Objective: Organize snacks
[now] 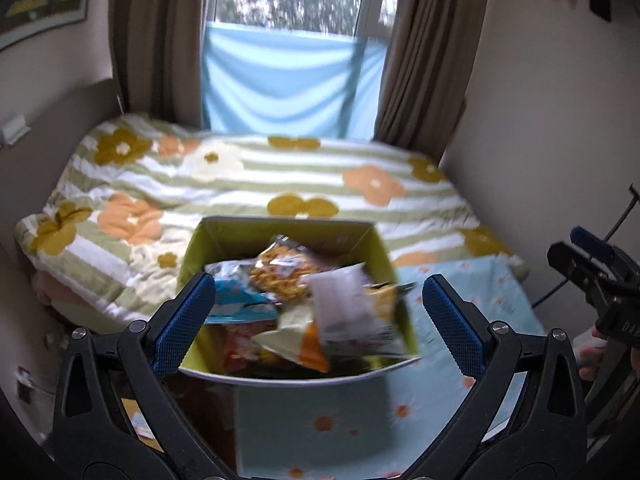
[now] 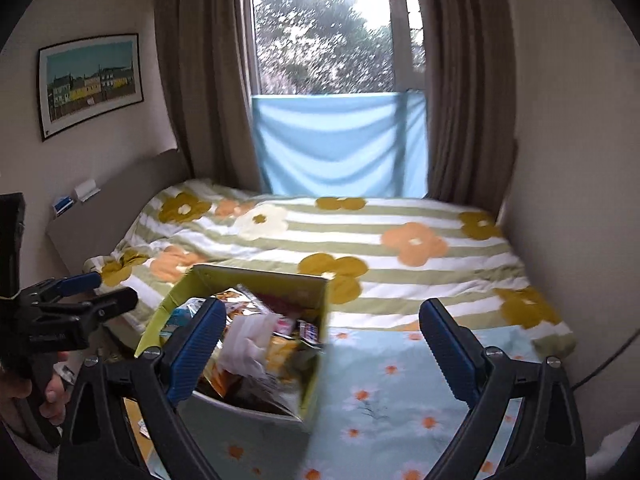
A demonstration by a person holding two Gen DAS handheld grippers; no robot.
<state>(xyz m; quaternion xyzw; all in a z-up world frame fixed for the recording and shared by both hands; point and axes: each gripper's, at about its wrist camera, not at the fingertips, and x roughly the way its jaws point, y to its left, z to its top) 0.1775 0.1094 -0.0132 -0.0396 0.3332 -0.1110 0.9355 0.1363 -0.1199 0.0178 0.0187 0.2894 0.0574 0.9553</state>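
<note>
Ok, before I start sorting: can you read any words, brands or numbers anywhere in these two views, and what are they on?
"DA": embossed letters on the body of the right hand-held gripper, cut off at the frame edge in the left wrist view.
Snack packets in the green box: print present, too blurred to read.
Framed picture on the wall: no legible text.
Small items on the headboard: too small to read.

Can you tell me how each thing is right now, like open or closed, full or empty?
Green cardboard box: open, full of snack packets.
Clear packet of yellow snacks: on top of the pile.
Left gripper: open, holding nothing.
Right gripper: open, holding nothing.
Brown curtains: drawn apart.
Flowered striped duvet: spread over the bed.
</note>
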